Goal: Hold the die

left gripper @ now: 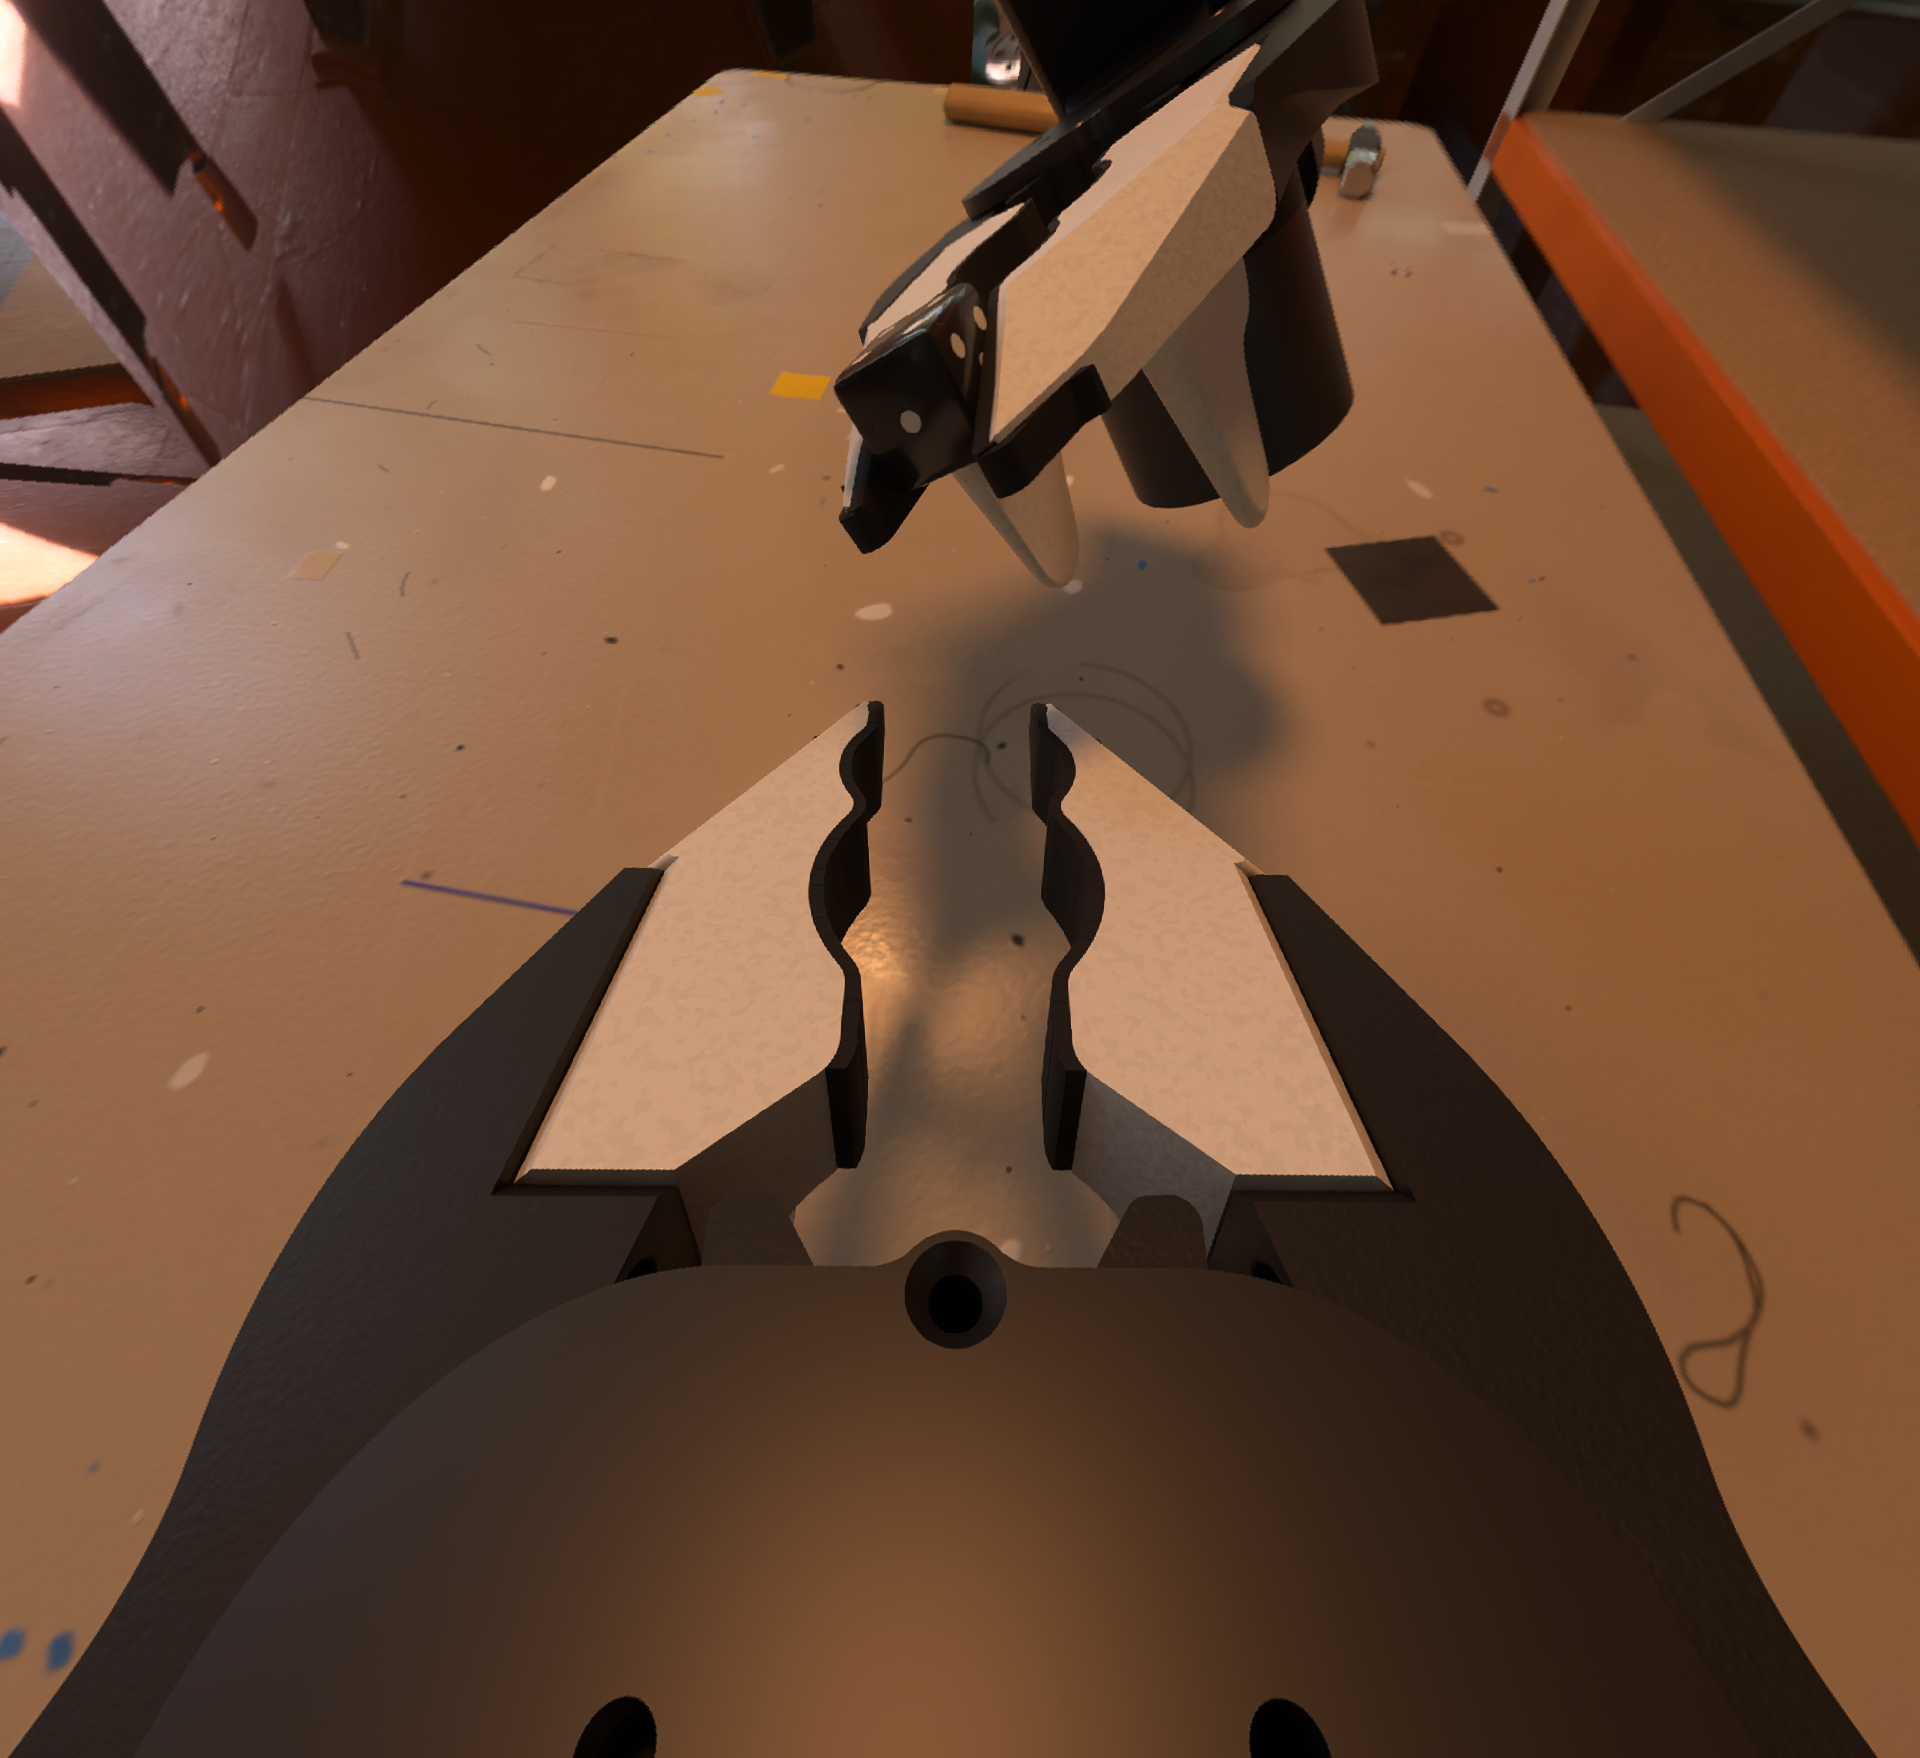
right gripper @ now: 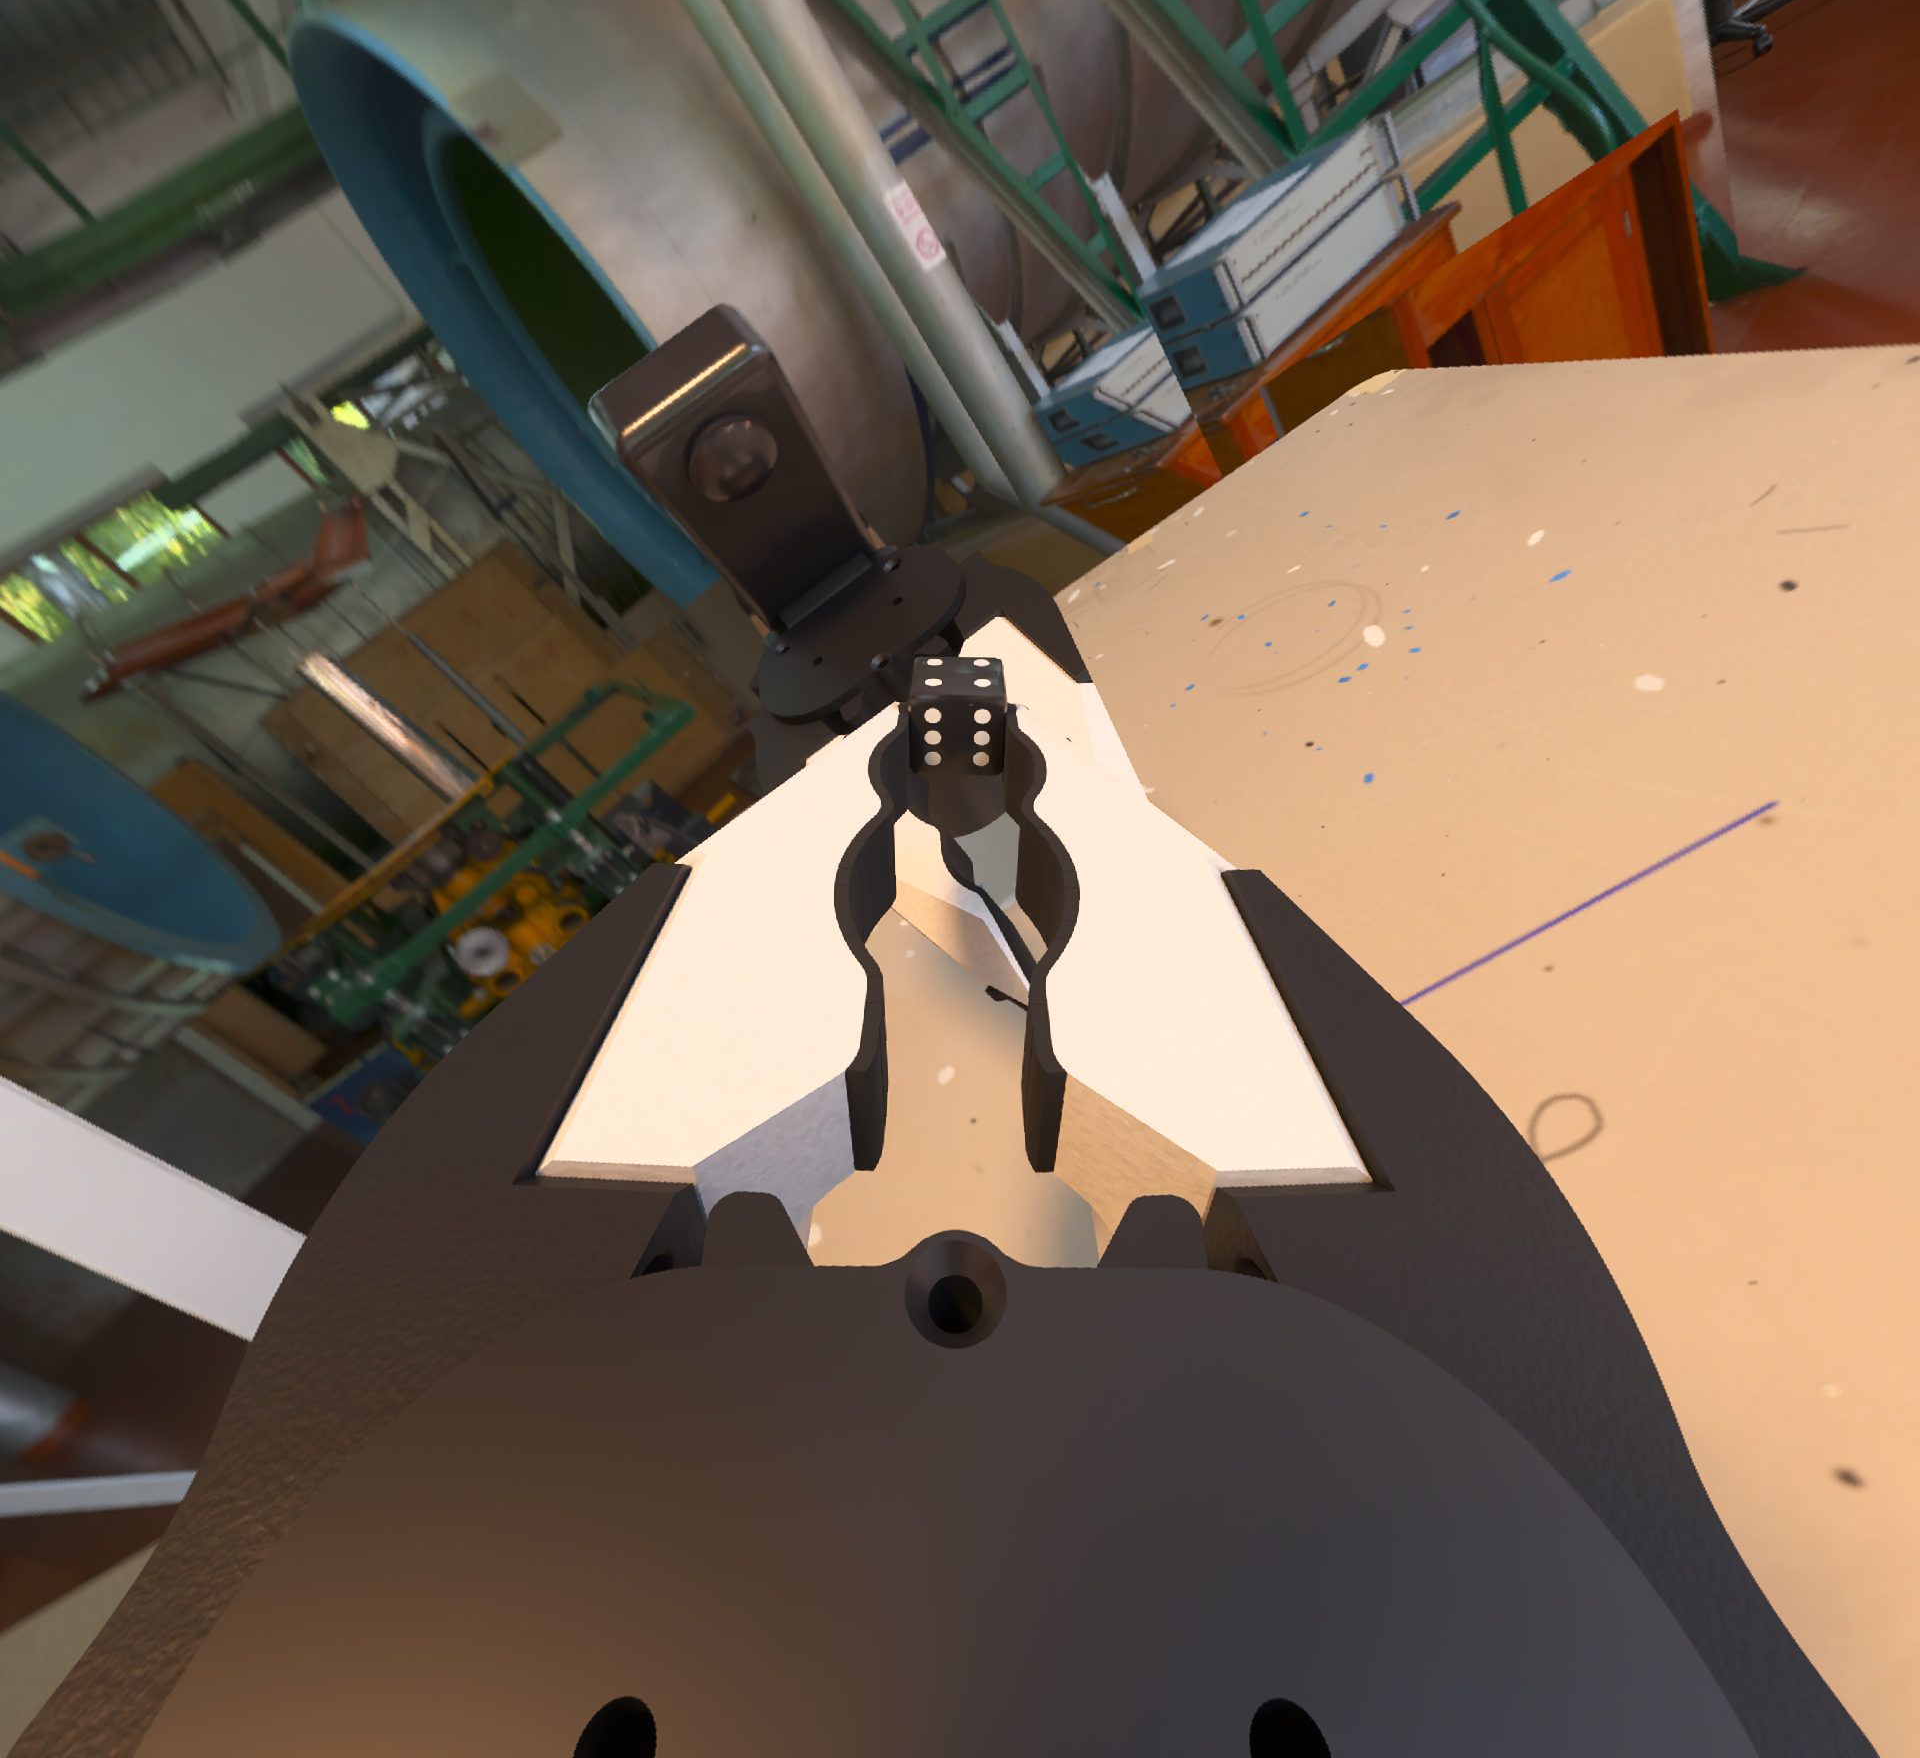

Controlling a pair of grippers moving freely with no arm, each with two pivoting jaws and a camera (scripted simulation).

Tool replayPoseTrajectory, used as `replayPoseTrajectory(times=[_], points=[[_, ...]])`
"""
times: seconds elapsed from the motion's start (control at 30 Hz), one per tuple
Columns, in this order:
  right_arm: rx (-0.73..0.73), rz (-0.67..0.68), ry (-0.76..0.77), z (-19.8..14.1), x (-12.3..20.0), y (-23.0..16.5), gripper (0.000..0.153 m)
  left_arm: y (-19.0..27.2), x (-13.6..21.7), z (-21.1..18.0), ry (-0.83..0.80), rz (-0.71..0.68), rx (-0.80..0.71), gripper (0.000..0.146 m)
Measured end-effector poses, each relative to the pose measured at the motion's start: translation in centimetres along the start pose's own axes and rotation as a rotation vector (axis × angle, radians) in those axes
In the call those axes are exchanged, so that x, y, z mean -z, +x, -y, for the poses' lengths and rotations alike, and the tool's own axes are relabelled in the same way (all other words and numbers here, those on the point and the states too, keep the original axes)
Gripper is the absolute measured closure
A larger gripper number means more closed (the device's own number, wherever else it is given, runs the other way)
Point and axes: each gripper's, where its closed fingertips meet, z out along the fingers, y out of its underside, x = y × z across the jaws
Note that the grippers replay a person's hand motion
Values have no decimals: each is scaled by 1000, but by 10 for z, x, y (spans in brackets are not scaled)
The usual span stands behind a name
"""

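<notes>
The die [right gripper: 956, 716] is black with white pips. My right gripper [right gripper: 956, 747] is shut on it at the fingertips and holds it in the air above the tan table [right gripper: 1558, 721]. In the left wrist view the die [left gripper: 914, 394] sits between the right gripper's fingers [left gripper: 1122, 254], tilted down over the table [left gripper: 520, 669]. My left gripper [left gripper: 958, 721] is open and empty, low over the table, just short of and below the die. The left gripper's dark body [right gripper: 831, 607] shows right behind the die in the right wrist view.
A second table with an orange edge [left gripper: 1683, 378] stands to the right. A cardboard tube [left gripper: 997, 106] and a metal tool [left gripper: 1359, 160] lie at the table's far end. A black square patch [left gripper: 1413, 578] marks the tabletop. Dark brown structures [left gripper: 208, 150] stand to the left.
</notes>
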Motion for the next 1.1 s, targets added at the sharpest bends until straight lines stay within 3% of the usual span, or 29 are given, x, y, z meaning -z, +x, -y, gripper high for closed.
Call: replayPoseTrajectory(times=[0.13, 0.33, 0.67, 0.83, 1.1], points=[[-17, -23, 34, 1, 2, 3, 136, 4, -1, 3, 32, -52, 67, 118], [187, -71, -54, 6, 5, -5, 136, 15, 4, 18, 173, -191, 194, 119], [176, -124, -62, 5, 7, 1, 136, -1, 2, 11, 74, 24, 33, 119], [180, -93, -33, 11, 7, -5, 136, 11, 5, 23, 213, -153, 187, 119], [171, -123, -67, 9, 9, -1, 136, 2, 3, 18, 129, -11, 73, 119]])
